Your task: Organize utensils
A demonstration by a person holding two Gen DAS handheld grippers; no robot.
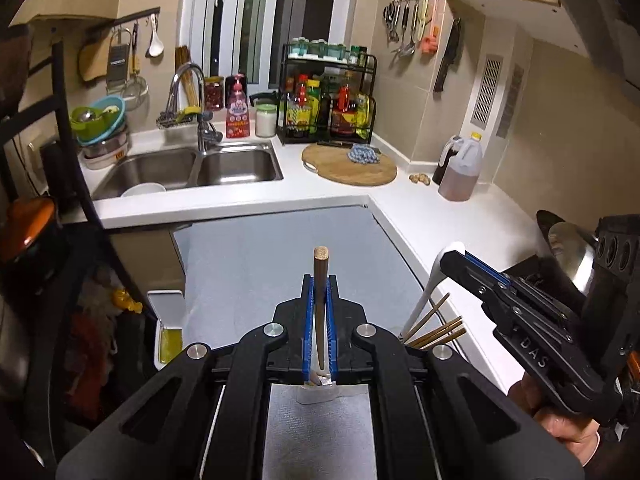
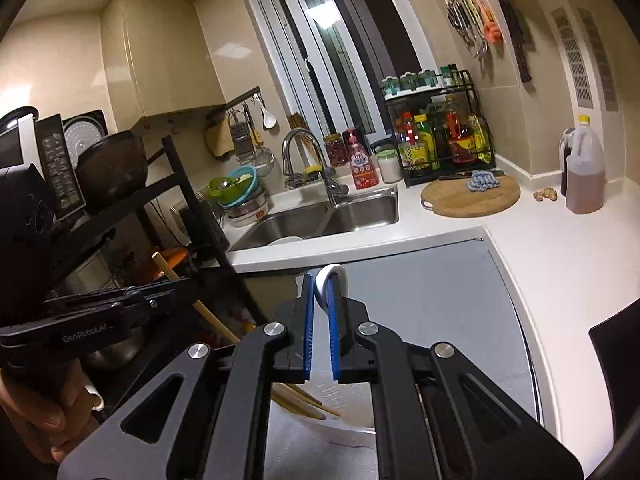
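My left gripper (image 1: pixel 319 280) is shut on a brown wooden chopstick (image 1: pixel 320 276) that stands upright between the blue pads, its lower end over a white holder (image 1: pixel 316 394) on the grey mat. My right gripper (image 2: pixel 320 286) is shut on the handle of a white spoon (image 2: pixel 332 276); in the left wrist view that gripper (image 1: pixel 454 258) holds the spoon (image 1: pixel 426 292) at the right. Several more chopsticks (image 1: pixel 436 332) lean beside the spoon. In the right wrist view the left gripper (image 2: pixel 176 290) holds its chopstick (image 2: pixel 188 296) at the left, and chopsticks (image 2: pixel 308 404) lie in a white container below.
A grey mat (image 1: pixel 260 260) covers the worktop in front. Behind are a double steel sink (image 1: pixel 192 168), a tap (image 1: pixel 200 120), a round wooden board (image 1: pixel 348 168), a rack of bottles (image 1: pixel 328 104) and an oil jug (image 1: pixel 460 168). A black shelf (image 2: pixel 120 208) stands at the left.
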